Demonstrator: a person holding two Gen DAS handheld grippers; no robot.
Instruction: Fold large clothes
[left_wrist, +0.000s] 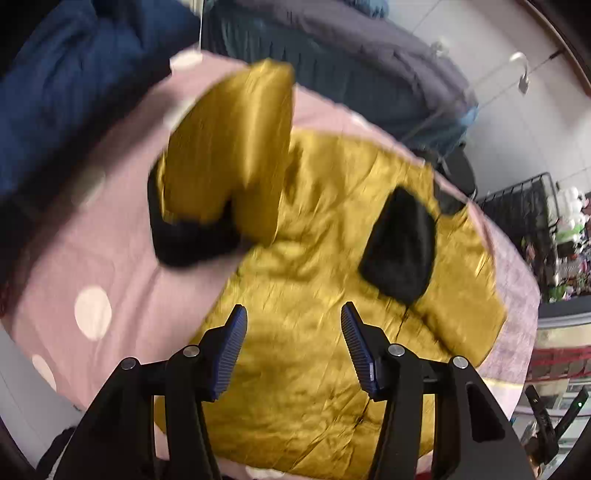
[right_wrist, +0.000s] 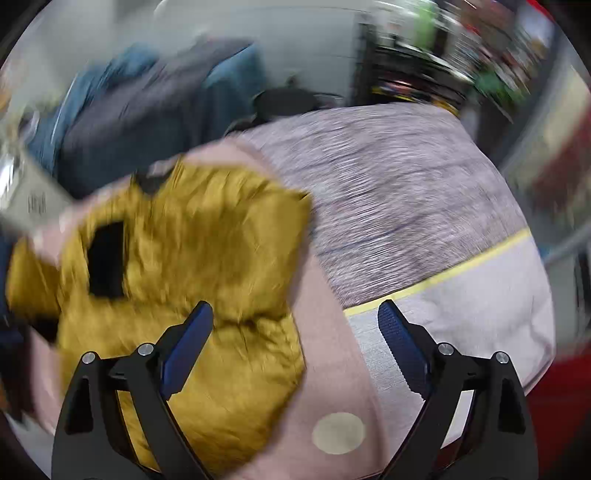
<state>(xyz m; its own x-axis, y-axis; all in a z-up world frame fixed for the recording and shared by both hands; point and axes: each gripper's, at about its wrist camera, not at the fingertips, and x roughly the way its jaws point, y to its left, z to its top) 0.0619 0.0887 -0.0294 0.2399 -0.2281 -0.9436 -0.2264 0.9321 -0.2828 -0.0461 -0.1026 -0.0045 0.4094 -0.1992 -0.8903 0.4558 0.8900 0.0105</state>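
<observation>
A mustard-yellow puffy jacket (left_wrist: 317, 236) with black cuffs lies on a pink spotted bedsheet (left_wrist: 110, 258). One sleeve (left_wrist: 229, 147) with a black cuff (left_wrist: 192, 240) is in the air at the upper left, blurred. Another black cuff (left_wrist: 399, 243) lies on the jacket's body. My left gripper (left_wrist: 293, 317) is open and empty above the jacket's near part. In the right wrist view the jacket (right_wrist: 184, 280) fills the left half, blurred. My right gripper (right_wrist: 295, 314) is open and empty over the jacket's right edge and the pink sheet (right_wrist: 332, 369).
A dark blue duvet (left_wrist: 74, 92) and a grey-blue blanket (left_wrist: 332, 66) lie behind the jacket. A grey mottled cover (right_wrist: 388, 203) with a yellow stripe (right_wrist: 443, 273) lies to the right. A black wire rack (left_wrist: 524, 206) and shelves stand at the far right.
</observation>
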